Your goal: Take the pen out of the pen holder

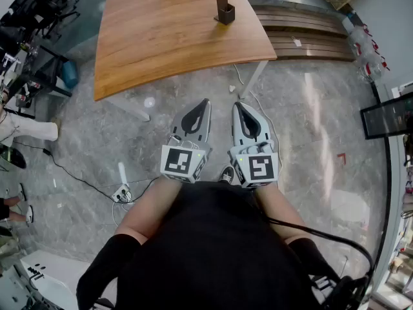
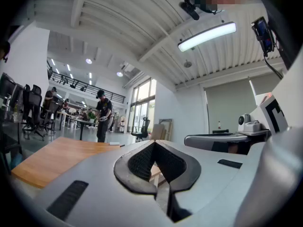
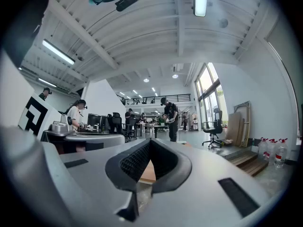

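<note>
A dark brown pen holder (image 1: 224,10) stands near the far right edge of the wooden table (image 1: 168,31). A thin dark piece sticks up from it; I cannot make out a pen clearly. My left gripper (image 1: 206,102) and right gripper (image 1: 237,105) are held side by side close to the body, over the floor and well short of the table. Both are shut, with nothing between the jaws. The left gripper view shows the jaw tips meeting (image 2: 154,144) with the tabletop (image 2: 52,160) beyond. The jaw tips also touch (image 3: 149,141) in the right gripper view.
The table's white leg (image 1: 253,79) stands ahead of the right gripper. A power strip with cables (image 1: 122,192) lies on the stone floor at the left. Wooden steps (image 1: 310,34) and water bottles (image 1: 369,50) are at the far right. Office chairs (image 1: 32,11) fill the far left.
</note>
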`<state>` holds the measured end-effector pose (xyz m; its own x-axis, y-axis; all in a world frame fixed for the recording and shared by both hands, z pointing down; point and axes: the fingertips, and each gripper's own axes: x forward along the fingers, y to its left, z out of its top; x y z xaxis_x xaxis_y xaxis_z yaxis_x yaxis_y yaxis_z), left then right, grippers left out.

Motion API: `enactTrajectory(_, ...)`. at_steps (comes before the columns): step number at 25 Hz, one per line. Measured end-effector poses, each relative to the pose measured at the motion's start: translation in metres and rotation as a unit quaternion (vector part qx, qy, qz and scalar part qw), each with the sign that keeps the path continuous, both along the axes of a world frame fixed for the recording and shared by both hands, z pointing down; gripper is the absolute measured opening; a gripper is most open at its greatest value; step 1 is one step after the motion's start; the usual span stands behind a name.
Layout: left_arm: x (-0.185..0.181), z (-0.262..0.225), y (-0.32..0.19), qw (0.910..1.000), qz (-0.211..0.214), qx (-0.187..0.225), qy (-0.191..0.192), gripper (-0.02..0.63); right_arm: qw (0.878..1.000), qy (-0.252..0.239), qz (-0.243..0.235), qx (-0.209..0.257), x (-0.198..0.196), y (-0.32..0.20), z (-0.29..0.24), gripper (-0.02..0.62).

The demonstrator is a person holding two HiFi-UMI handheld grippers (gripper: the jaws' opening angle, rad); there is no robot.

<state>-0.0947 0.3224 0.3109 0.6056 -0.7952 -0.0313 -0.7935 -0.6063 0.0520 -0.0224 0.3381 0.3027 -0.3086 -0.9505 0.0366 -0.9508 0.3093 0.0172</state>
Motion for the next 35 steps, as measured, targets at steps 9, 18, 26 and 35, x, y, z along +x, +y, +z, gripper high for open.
enactTrajectory(9,0.002,0.003,-0.006,1.0000,0.000,-0.003,0.000,0.000,1.000,0.005,-0.016,0.021,-0.004,-0.005,0.002,0.014)
enactTrajectory(18,0.025,0.007,-0.011,0.9998,-0.016,-0.011,-0.005,0.000,1.000,-0.011,-0.024,0.016,0.028,-0.010,0.002,0.014)
enactTrajectory(26,0.039,0.012,-0.023,0.9982,-0.056,-0.018,-0.008,0.000,0.999,-0.020,-0.031,0.007,0.065,-0.021,0.009,0.014)
enactTrajectory(35,0.046,0.040,-0.095,0.9981,-0.047,-0.035,-0.016,0.000,0.999,-0.022,-0.017,-0.017,0.076,-0.095,0.038,0.014)
